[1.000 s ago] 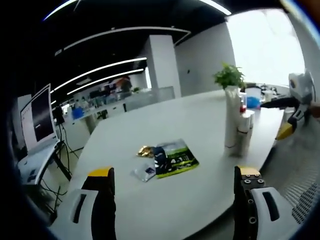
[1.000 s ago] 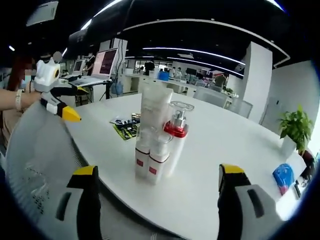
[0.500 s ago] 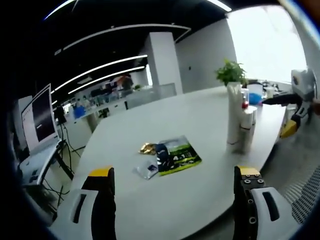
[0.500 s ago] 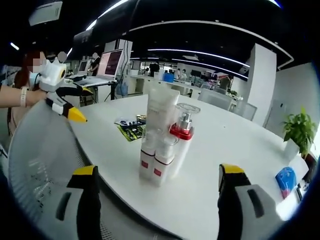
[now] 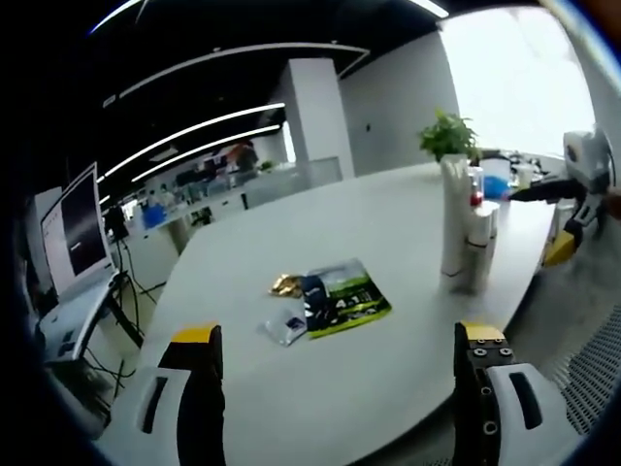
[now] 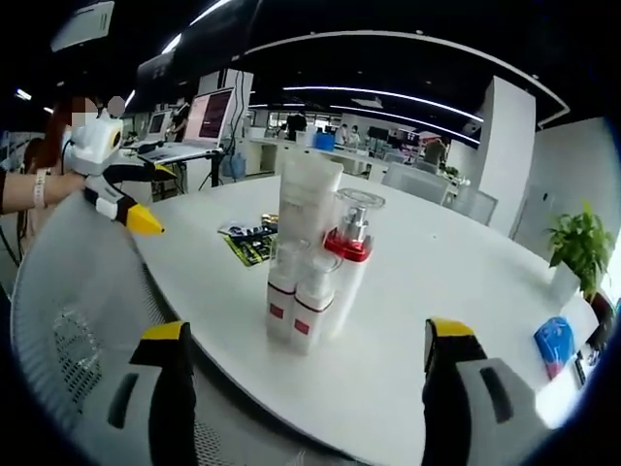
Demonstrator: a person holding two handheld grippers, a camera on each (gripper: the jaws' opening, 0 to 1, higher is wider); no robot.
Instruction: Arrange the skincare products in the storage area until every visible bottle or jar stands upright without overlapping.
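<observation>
While both of my hand-held grippers, left [image 5: 335,388] and right [image 6: 301,383], hang agape and empty off the tabletop [image 6: 437,282], the skincare products [image 6: 312,257] stand upright, clustered touching near its edge, tall tube [image 6: 306,204] behind, red-collared pump bottle [image 6: 347,262] beside, two small bottles [image 6: 294,306] in front; they look arranged.

White desk [image 5: 320,252], green packet [image 5: 344,303] at its centre, small sachets [image 5: 284,328] at eight o'clock, potted plant [image 6: 578,247] at two o'clock, laptop [image 6: 204,124] at eleven o'clock.
</observation>
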